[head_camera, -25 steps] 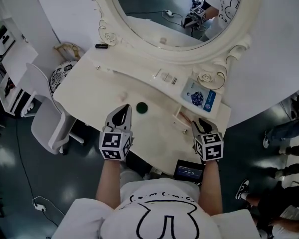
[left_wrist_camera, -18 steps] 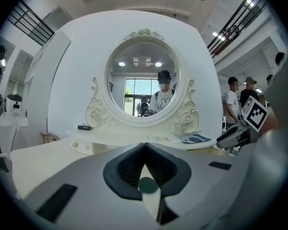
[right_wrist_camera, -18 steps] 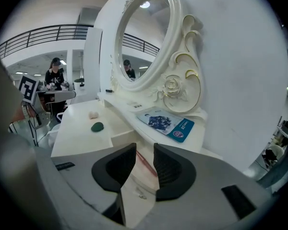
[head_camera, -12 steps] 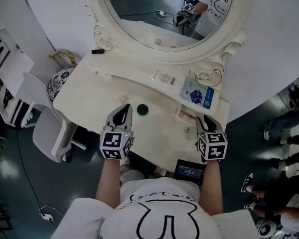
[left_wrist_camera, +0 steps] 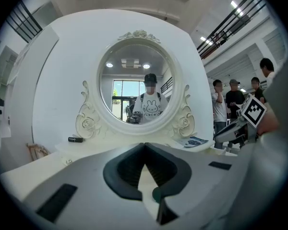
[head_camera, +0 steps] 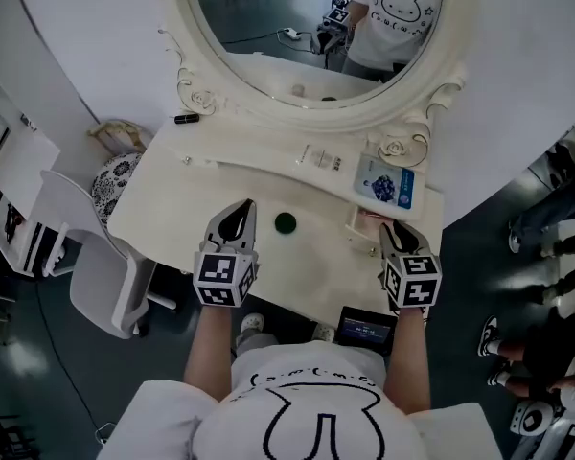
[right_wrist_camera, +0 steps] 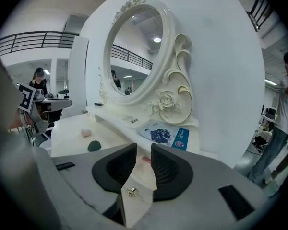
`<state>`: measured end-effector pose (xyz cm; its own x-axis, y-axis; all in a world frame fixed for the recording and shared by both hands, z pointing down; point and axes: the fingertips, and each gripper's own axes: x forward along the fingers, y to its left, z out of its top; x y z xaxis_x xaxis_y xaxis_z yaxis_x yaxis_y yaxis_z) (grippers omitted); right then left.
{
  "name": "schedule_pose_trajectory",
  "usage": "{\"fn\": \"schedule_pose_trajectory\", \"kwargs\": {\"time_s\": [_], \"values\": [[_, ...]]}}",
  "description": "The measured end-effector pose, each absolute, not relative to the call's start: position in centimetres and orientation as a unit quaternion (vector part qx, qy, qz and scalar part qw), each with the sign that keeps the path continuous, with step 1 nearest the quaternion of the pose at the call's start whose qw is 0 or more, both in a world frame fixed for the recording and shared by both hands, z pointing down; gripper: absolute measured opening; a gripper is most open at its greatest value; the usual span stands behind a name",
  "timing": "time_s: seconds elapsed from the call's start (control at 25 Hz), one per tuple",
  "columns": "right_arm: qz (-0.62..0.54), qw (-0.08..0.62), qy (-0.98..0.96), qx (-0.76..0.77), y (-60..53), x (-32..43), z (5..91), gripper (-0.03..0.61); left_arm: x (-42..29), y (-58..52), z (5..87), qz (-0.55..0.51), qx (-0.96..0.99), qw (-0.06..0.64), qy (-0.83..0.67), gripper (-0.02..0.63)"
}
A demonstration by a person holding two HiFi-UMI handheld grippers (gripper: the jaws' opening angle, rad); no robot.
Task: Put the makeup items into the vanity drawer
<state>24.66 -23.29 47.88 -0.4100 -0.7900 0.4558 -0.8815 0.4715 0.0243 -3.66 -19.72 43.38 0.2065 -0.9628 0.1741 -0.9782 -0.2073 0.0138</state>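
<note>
A: Where were the makeup items found, and how were they laid?

B: A black tube (head_camera: pixel 186 119) was seen on the raised shelf (head_camera: pixel 259 142) at the left foot of the mirror (head_camera: pixel 268 17). It was laid flat, its long axis running left to right along the shelf. A blue-and-white sachet (head_camera: pixel 384 182) was laid flat at the shelf's right end. Its long axis also followed the shelf, and the bright blue end was turned toward the table's right edge. A round green item (head_camera: pixel 286 222) was set on the tabletop between the two grippers, nearer the left one; no long axis could be given to it.

A: And the drawer?

B: The vanity drawer (right_wrist_camera: pixel 136 206) was pulled out toward the person at the table's right, with its knob (right_wrist_camera: pixel 131 191) faced the same way. A small pink thing (right_wrist_camera: pixel 145 159) was seen in it.

A: How were the claws held?

B: The left gripper (left_wrist_camera: pixel 143 146) was pressed together at the tips, with nothing pinched. The right gripper (right_wrist_camera: pixel 144 147) was spread, though its jaws had just been drawn slightly closer. The knob was framed in the gap, untouched by the pads.

A: What was noted of the surface and the room?

B: The cream table (head_camera: pixel 172 199) was backed by a white wall (head_camera: pixel 96 36). A dark glossy floor (head_camera: pixel 38 391), a white chair (head_camera: pixel 86 257) at the left and bystanders (head_camera: pixel 556 228) at the right were made out.
</note>
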Motion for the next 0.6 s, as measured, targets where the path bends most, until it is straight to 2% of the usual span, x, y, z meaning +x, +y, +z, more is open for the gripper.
{"fn": "schedule_pose_trajectory", "kwargs": {"time_s": [0.16,0.6], "values": [[0.106,0.198,-0.821,0.524,-22.7,23.8,47.0,0.03,-4.9,-20.4,42.6,0.062,0.787,0.055,-0.612,0.026],[0.092,0.15,-0.798,0.576,-21.4,21.7,44.3,0.029,-7.5,-21.9,41.5,0.056,0.817,0.043,-0.572,0.027]]}}
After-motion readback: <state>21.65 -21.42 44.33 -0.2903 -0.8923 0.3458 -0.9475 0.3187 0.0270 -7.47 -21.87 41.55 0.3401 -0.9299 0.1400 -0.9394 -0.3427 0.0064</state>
